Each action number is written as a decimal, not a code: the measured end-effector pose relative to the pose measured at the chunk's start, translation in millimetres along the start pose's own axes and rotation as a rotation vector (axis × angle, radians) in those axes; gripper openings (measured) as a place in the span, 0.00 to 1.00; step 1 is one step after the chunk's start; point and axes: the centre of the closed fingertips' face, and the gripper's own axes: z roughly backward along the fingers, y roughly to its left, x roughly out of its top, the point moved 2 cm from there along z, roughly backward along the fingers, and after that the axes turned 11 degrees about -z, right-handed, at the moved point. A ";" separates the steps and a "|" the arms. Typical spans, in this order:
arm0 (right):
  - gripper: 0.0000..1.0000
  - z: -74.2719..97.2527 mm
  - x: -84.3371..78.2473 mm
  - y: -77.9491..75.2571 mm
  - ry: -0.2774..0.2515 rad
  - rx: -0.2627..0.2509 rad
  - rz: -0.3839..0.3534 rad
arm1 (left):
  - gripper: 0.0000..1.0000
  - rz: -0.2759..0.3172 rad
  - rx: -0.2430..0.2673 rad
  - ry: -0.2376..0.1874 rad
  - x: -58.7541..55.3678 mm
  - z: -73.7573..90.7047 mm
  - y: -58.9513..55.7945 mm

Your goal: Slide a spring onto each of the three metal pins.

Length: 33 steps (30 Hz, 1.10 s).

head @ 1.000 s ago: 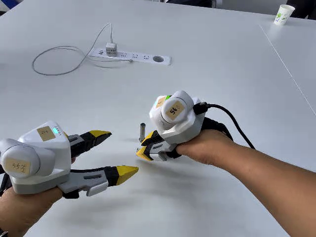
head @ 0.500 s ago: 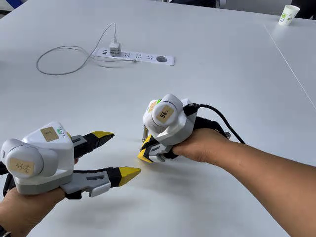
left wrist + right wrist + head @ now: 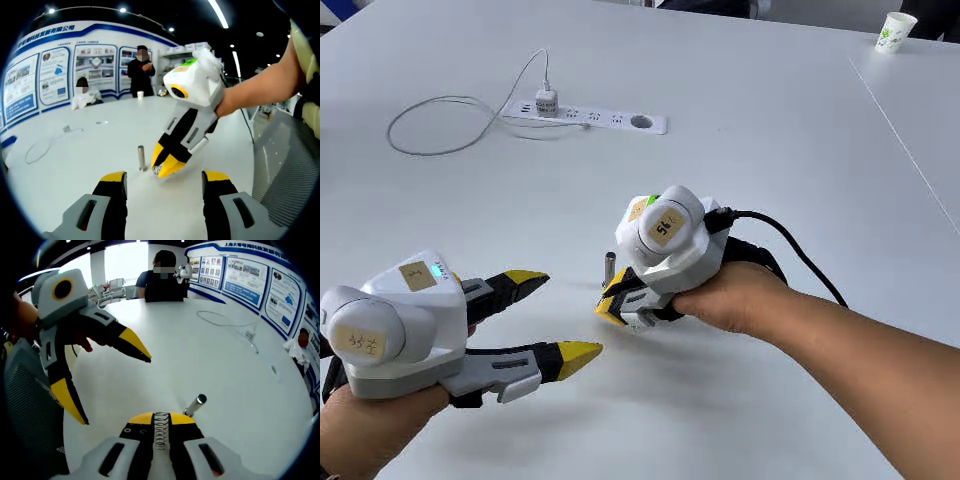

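Fingers of the left gripper, nearest the person, stand wide apart with nothing between them, low over the worktop. Just past them the right gripper angles its tips down toward the worktop. The right gripper view shows its fingers pressed together on a small spring, which lies along the gap between them with one end at the tips. Just beyond those tips one metal pin stands upright and bare, near the spring but apart from it.

The step in hand looks like threading this spring over that pin. To do it well, I judge the spring's open end must be raised above the pin's top and lined up with its axis, so the right wrist wants tilting until the coil points straight down. A slow, light descent should avoid toppling the pin, and the grip is best loosened only once several coils are around it. The empty left gripper could steady the pin near its base. Far across the worktop lie a power strip and a paper cup, well apart from the work.
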 end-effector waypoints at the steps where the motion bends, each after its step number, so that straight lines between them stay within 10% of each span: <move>1: 0.12 1.8 -0.1 0.2 -0.005 -0.002 -0.003 | 0.62 -0.002 -0.001 -0.001 0.7 -0.5 -0.4; 19: 0.12 59.3 28.8 17.4 -0.253 0.007 -0.146 | 0.58 -0.018 -0.030 -0.022 11.8 -7.4 -9.2; 33: 0.12 70.4 47.5 39.5 -0.346 0.060 -0.190 | 0.44 0.020 -0.046 -0.065 22.8 -10.9 -11.2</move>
